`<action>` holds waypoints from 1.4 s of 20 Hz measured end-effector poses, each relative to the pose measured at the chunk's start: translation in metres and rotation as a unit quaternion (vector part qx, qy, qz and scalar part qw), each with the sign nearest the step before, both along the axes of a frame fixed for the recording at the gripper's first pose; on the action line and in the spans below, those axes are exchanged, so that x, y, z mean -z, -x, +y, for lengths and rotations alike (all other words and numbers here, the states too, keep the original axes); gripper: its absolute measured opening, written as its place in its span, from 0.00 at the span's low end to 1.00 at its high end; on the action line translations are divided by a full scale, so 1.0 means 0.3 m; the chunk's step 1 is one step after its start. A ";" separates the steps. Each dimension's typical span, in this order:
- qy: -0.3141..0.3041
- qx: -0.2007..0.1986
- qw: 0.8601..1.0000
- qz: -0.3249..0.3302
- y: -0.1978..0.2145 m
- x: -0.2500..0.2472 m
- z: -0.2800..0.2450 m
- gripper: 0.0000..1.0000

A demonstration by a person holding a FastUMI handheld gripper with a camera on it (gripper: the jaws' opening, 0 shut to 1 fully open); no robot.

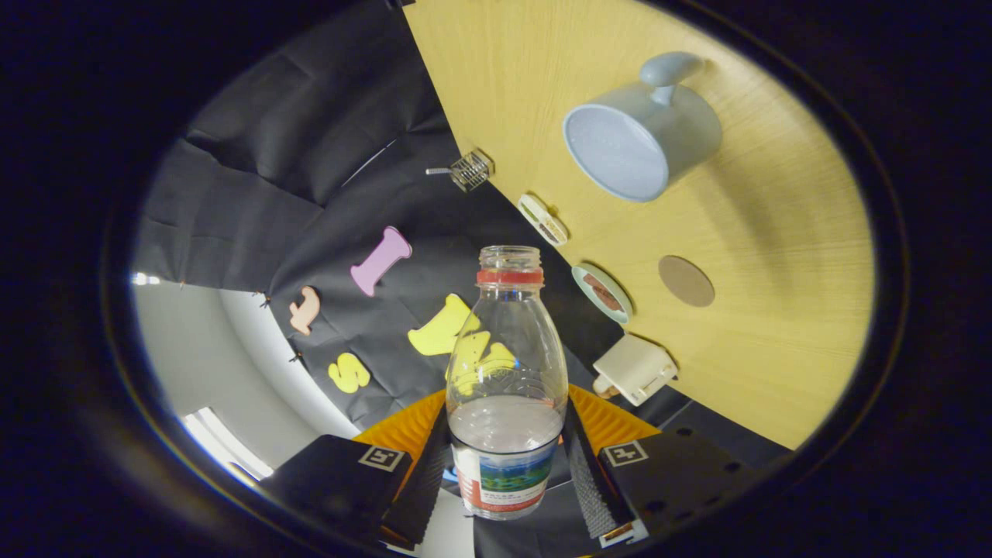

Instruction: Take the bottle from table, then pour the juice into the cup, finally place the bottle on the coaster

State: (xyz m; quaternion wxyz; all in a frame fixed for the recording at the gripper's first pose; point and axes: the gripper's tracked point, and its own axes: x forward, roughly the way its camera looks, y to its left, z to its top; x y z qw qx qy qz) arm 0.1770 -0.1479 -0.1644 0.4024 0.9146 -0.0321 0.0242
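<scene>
A clear plastic bottle with no cap, a red neck ring and a printed label stands between my two fingers, and my gripper is shut on its lower body. Liquid fills only its lower part. The whole view is rolled, so the wooden table appears tilted up on the right. A pale blue cup with a handle sits on the table well beyond the bottle's mouth, its opening facing me. A round brown coaster lies flat on the table between the cup and my fingers, off to the right.
Along the table's edge sit a small wire basket, a small white dish, a pale green dish holding something brown, and a cream box-shaped item. Black cloth wall lies behind the bottle.
</scene>
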 end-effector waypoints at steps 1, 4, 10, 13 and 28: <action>0.002 0.002 1.000 0.000 -0.005 0.007 0.000 0.78; 0.010 0.004 1.000 0.002 -0.002 0.019 0.001 0.78; 0.106 0.007 0.994 0.020 -0.010 0.025 0.035 0.78; 0.213 0.004 0.977 0.020 -0.024 -0.023 0.086 0.78; 0.714 0.031 0.700 -0.007 0.007 -0.262 0.149 0.79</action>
